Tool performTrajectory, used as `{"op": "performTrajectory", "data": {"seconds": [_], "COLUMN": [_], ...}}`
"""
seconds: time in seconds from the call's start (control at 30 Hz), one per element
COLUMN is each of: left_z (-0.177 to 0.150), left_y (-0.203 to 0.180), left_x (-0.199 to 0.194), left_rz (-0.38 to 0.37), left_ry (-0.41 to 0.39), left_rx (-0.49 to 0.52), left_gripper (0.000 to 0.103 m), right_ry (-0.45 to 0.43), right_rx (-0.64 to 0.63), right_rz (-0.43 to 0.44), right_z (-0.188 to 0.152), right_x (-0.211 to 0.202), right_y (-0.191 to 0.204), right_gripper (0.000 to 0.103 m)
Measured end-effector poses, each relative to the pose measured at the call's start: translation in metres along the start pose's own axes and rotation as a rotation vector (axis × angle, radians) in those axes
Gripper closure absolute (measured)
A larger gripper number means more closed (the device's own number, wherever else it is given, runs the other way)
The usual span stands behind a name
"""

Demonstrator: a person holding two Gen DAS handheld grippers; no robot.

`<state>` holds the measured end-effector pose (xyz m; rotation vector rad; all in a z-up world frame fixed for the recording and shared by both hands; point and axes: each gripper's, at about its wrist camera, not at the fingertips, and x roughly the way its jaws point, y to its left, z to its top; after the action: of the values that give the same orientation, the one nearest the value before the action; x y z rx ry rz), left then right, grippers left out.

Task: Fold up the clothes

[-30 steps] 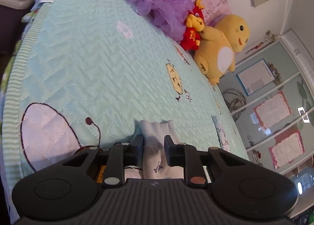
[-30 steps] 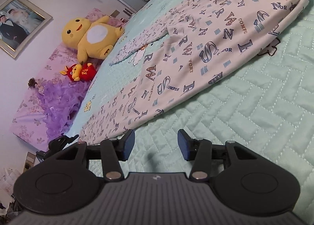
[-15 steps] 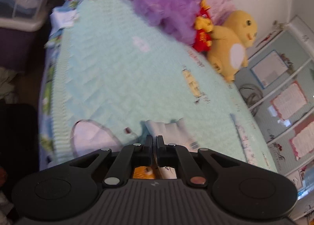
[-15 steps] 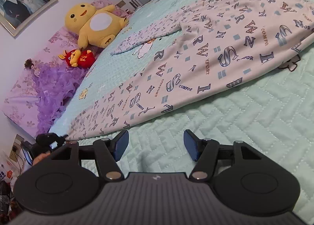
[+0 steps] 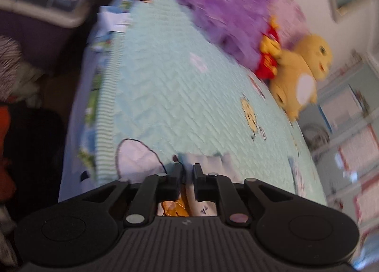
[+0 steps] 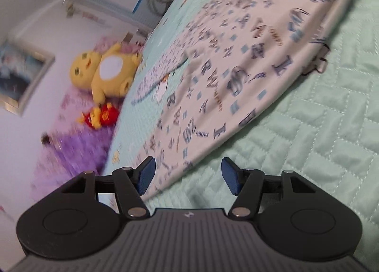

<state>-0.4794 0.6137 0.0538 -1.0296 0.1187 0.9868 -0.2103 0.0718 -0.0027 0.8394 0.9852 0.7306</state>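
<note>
White pyjama trousers (image 6: 236,63) printed with blue and brown letters lie spread across the mint quilted bedspread (image 6: 319,134). In the left wrist view only one pale leg cuff (image 5: 208,160) shows, and my left gripper (image 5: 187,171) is shut on it, the cloth pinched between its narrow black fingers. My right gripper (image 6: 187,172) is open, blue pads wide apart, low over the bedspread, with the near edge of the trouser leg reaching between its fingers. Both views are blurred by motion.
A yellow plush toy (image 5: 300,77) and a small red one (image 5: 267,58) sit by a purple ruffled pillow (image 5: 225,6) at the head of the bed. The bed's left edge (image 5: 94,110) drops to clutter and a storage bin (image 5: 40,4). Cabinets stand beyond the bed.
My left gripper closed on the trouser cuff and pulled back and up with it. The right gripper opened wider and moved in over the garment's near edge.
</note>
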Motion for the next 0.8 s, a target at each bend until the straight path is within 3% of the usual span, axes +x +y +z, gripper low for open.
{"op": "performTrajectory", "data": {"seconds": [0.03,0.07,0.17,0.27,0.33,0.57,0.67,0.73,0.8], "left_z": [-0.001,-0.002,-0.004,-0.027,-0.056,-0.184,-0.236,-0.255,-0.261], "left_y": [-0.003,-0.005,-0.013,-0.048,-0.075,-0.168,-0.181,-0.171,-0.162], "left_x": [-0.005,-0.009,-0.023,-0.031,-0.028,-0.014,-0.010,0.000,0.005], "left_rz": [-0.007,-0.014,-0.035,-0.174,-0.251,-0.524,-0.550,-0.525,-0.539], "left_ry": [-0.006,-0.011,-0.028,0.055,0.171,0.587,0.680,0.724,0.712], "left_rx": [-0.007,-0.015,-0.037,0.047,0.116,0.409,0.567,0.588,0.595], "left_gripper": [0.065,0.062,0.061,0.056,0.048,0.048,0.048,0.049,0.050], "right_ry": [-0.013,-0.026,-0.060,-0.103,-0.123,-0.156,-0.181,-0.214,-0.260], "right_rx": [0.035,0.069,0.130,0.155,0.161,0.155,0.177,0.200,0.213], "right_rz": [0.014,0.028,0.046,0.045,0.045,0.045,0.049,0.042,0.023], "right_z": [0.002,0.004,0.010,0.014,0.017,0.023,0.029,0.035,0.043], "right_x": [-0.002,-0.003,-0.007,-0.013,-0.016,-0.018,-0.034,-0.048,-0.065], "right_y": [-0.005,-0.010,-0.021,-0.027,-0.031,-0.038,-0.048,-0.057,-0.065], "right_gripper": [0.041,0.042,0.044,0.044,0.045,0.049,0.049,0.049,0.049]}}
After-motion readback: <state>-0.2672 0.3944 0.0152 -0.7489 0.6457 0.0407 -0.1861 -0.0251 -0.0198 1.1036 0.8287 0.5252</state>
